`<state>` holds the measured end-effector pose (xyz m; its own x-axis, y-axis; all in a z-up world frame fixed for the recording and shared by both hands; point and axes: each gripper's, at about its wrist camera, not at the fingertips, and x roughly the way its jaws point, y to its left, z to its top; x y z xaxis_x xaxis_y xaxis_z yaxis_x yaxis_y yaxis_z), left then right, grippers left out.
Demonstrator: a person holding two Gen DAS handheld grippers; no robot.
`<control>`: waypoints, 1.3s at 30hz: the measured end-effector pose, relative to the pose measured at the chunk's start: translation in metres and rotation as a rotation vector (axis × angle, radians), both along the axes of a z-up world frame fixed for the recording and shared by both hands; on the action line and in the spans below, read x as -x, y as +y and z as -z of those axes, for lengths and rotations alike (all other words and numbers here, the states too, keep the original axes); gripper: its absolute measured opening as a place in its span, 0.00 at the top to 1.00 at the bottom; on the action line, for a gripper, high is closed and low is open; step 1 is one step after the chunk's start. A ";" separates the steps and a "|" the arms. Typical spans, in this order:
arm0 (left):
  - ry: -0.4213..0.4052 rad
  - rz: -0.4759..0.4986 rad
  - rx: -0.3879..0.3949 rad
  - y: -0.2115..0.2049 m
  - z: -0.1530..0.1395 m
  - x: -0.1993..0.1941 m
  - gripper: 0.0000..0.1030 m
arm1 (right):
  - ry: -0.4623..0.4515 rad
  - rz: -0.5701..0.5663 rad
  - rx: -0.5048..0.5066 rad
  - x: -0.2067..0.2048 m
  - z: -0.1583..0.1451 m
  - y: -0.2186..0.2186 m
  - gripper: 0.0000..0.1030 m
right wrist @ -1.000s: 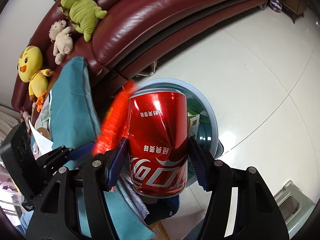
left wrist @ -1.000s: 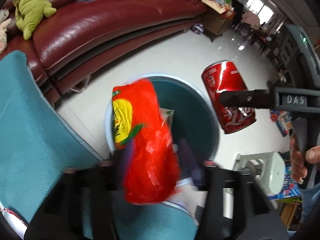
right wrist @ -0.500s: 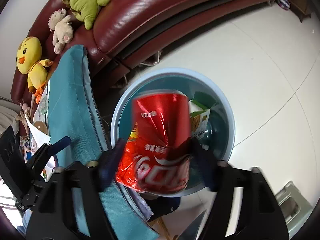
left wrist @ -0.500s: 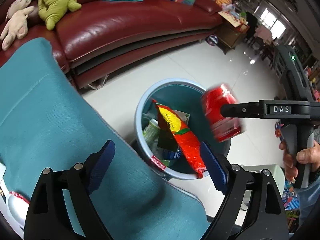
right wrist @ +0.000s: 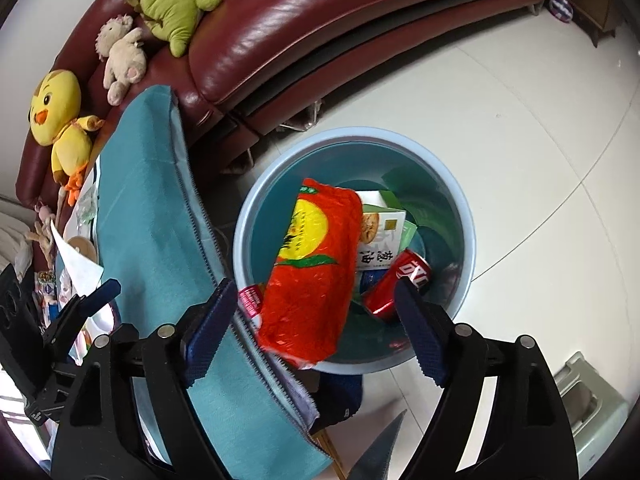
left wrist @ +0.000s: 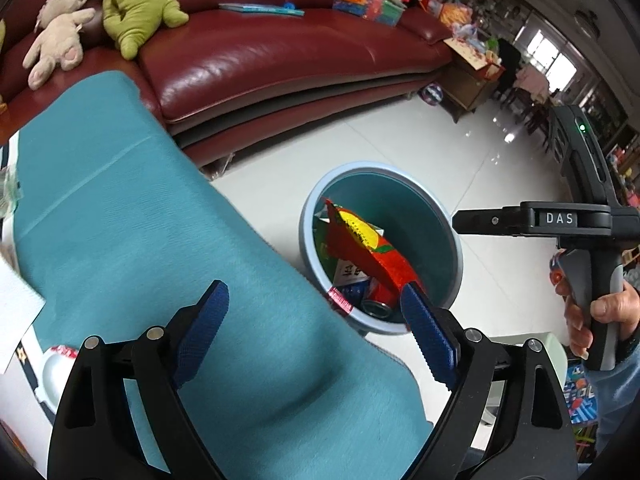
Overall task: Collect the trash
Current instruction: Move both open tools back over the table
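**Wrapper and can in the bin, both grippers empty**

The drop-off step looks finished. The red snack bag (right wrist: pixel 310 276) lies propped in the blue bin (right wrist: pixel 256 216), leaning against its near-left wall, and the red can (right wrist: pixel 394 284) lies on its side to the right of the bag, low among cartons. The left gripper (left wrist: pixel 316 328) has just been opening; its jaws stand wide with nothing between them, above the edge of the teal cloth (left wrist: pixel 120 220), with the bin just beyond its right finger. The right gripper (right wrist: pixel 310 326) has also just been opening and is likewise wide and empty, hanging over the near rim of the bin, so bag and can sit below and beyond its fingertips, apart from the pads.

The next move, as I judge it, is to swing back to the table on the left, where papers and small wrappers (right wrist: pixel 76 264) lie at the far side of the cloth, and choose another piece. That calls for keeping the jaws wide on approach.
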<state>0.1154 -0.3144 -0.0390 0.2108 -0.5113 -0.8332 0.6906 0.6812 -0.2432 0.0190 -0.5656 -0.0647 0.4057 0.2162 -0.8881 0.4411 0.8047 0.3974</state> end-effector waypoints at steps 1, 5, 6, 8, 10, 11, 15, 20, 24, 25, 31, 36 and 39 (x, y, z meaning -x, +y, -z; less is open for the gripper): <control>0.000 -0.004 0.001 0.005 -0.002 0.000 0.14 | -0.001 -0.008 0.004 0.000 -0.003 0.005 0.25; -0.021 -0.034 -0.004 0.037 -0.007 0.003 0.13 | -0.006 -0.046 0.018 -0.005 -0.013 0.030 0.25; -0.024 -0.040 -0.005 0.043 -0.008 0.003 0.13 | -0.007 -0.055 0.020 -0.006 -0.015 0.036 0.24; -0.035 -0.068 -0.009 0.066 -0.012 0.003 0.12 | -0.014 -0.076 0.017 -0.010 -0.020 0.051 0.24; -0.042 -0.094 -0.013 0.085 -0.013 0.002 0.12 | -0.024 -0.099 0.019 -0.015 -0.025 0.067 0.24; -0.045 -0.116 -0.017 0.099 -0.014 0.002 0.12 | -0.028 -0.112 0.019 -0.018 -0.027 0.077 0.24; -0.058 -0.188 -0.025 0.148 -0.017 0.002 0.11 | -0.039 -0.167 0.018 -0.033 -0.034 0.115 0.24; -0.064 -0.293 -0.023 0.211 -0.020 0.000 0.11 | -0.047 -0.258 0.030 -0.049 -0.043 0.172 0.24; -0.063 -0.362 -0.015 0.254 -0.022 -0.001 0.11 | -0.050 -0.318 0.046 -0.055 -0.050 0.213 0.24; -0.066 -0.380 -0.011 0.266 -0.023 0.000 0.11 | -0.050 -0.329 0.050 -0.056 -0.051 0.222 0.24; -0.081 -0.451 -0.005 0.321 -0.024 0.003 0.11 | -0.063 -0.341 0.057 -0.053 -0.054 0.264 0.23; -0.090 -0.505 -0.027 0.353 -0.021 0.001 0.11 | -0.060 -0.373 0.065 -0.055 -0.051 0.295 0.23; -0.100 -0.546 -0.036 0.374 -0.018 0.002 0.11 | -0.042 -0.406 0.070 -0.062 -0.045 0.310 0.23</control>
<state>0.1138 0.0596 -0.0212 0.5164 -0.2773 -0.8102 0.2536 0.9532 -0.1646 0.0806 -0.2551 -0.0192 0.3362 0.3055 -0.8908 0.0665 0.9358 0.3461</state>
